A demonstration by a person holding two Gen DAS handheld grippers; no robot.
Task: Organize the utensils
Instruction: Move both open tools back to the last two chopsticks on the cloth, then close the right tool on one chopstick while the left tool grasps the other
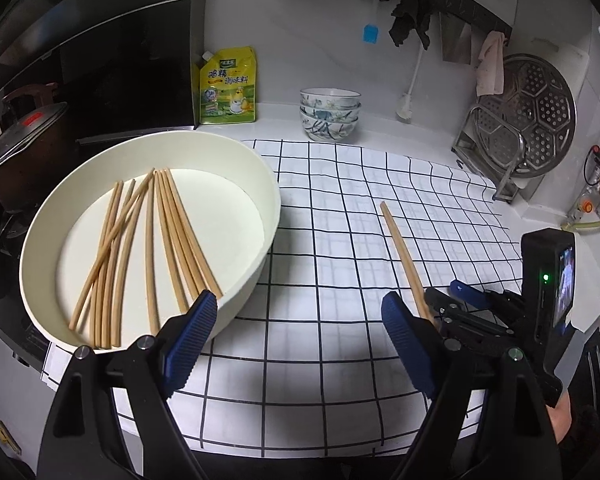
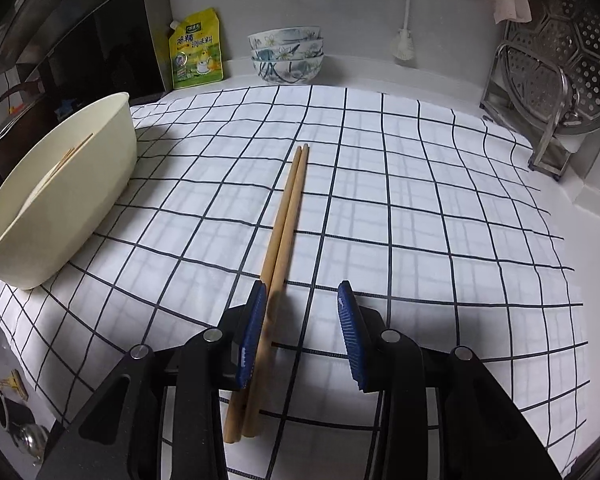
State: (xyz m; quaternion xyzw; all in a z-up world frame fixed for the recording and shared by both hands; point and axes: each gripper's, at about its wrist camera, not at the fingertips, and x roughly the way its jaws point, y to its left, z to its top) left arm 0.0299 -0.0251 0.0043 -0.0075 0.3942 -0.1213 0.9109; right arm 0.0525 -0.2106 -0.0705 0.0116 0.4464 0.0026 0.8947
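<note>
Chopsticks [image 1: 140, 248] lie loose in a cream oval basin [image 1: 256, 276] at the left of a white cloth with a black grid [image 1: 340, 240], their thin ends fanned toward the far rim. Seen through the right wrist camera, one more pair of wooden chopsticks [image 2: 286, 216] rests side by side on the cloth, pointing away toward the back wall, well apart from the basin.

The right gripper [image 2: 302, 332] sits low over the near half of that pair with its jaws spread; the pair lies in the gap, right beside the left blue pad [image 2: 252, 336], while the other pad stands clear of the wood. Whether the left pad actually touches the sticks cannot be told.

The left gripper [image 1: 300, 344] hovers above the cloth with its jaws wide apart and nothing between them, its left finger in front of the basin's near wall.

Against the back wall stand three stacked floral bowls [image 1: 329, 114], a yellow seasoning pouch [image 1: 228, 86] and a perforated steamer tray [image 1: 528, 116] leaning in a metal rack.
</note>
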